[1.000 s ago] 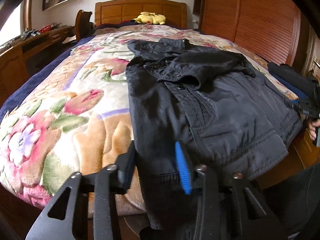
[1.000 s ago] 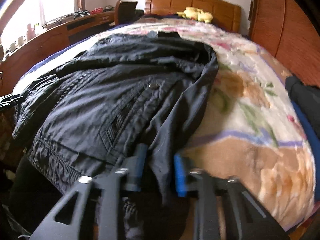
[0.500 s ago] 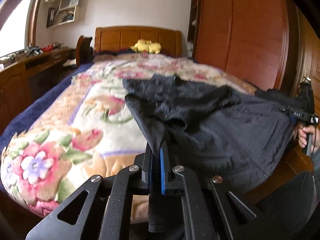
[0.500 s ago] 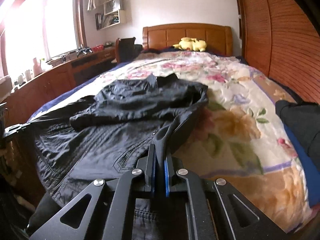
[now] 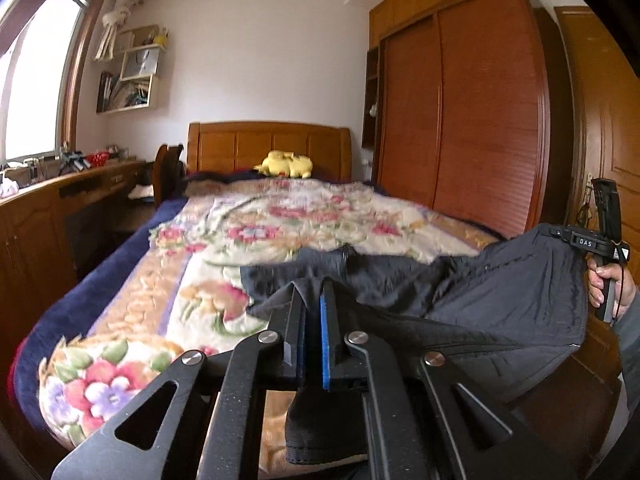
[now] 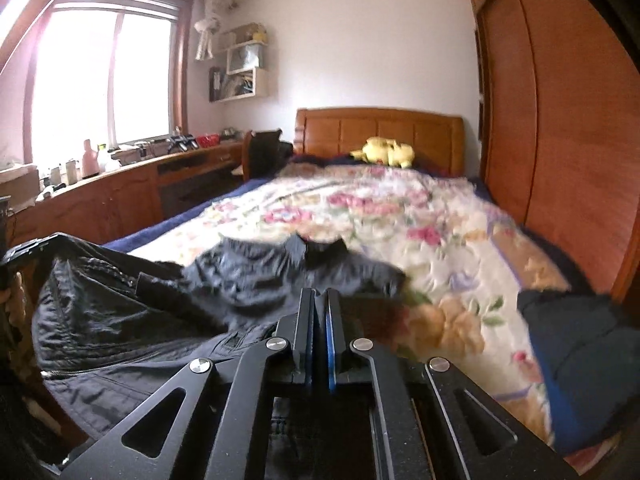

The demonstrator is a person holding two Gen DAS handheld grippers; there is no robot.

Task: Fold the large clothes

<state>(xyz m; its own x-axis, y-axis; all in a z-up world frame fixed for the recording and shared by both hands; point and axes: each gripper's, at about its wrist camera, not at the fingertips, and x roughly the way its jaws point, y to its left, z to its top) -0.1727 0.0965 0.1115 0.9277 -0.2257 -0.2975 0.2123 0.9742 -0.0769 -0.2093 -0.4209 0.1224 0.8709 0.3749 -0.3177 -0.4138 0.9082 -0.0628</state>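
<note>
A large dark jacket [image 5: 500, 304] lies on the bed with its collar end [image 6: 316, 252] on the blanket, while its near edge hangs lifted between both grippers. In the left wrist view my left gripper [image 5: 313, 292] is shut on the jacket's left hem corner, and cloth dangles below the pads. My right gripper [image 6: 319, 294] is shut on the opposite corner. It also shows at the far right of the left wrist view as the right gripper [image 5: 580, 240], held by a hand [image 5: 606, 280]. The jacket [image 6: 132, 320] sags between the two grips.
The bed carries a floral blanket [image 5: 280, 220] with a yellow plush toy [image 5: 286, 164] by the wooden headboard [image 6: 380, 132]. A wooden wardrobe [image 5: 460, 120] runs along the right, a desk [image 6: 120, 188] along the left. Another dark and blue garment [image 6: 580, 344] lies at the bed's right edge.
Both grippers went from open around the jacket's hem to shut on it, then rose. The hem lifted off the bed and both views tilted up toward the room.
</note>
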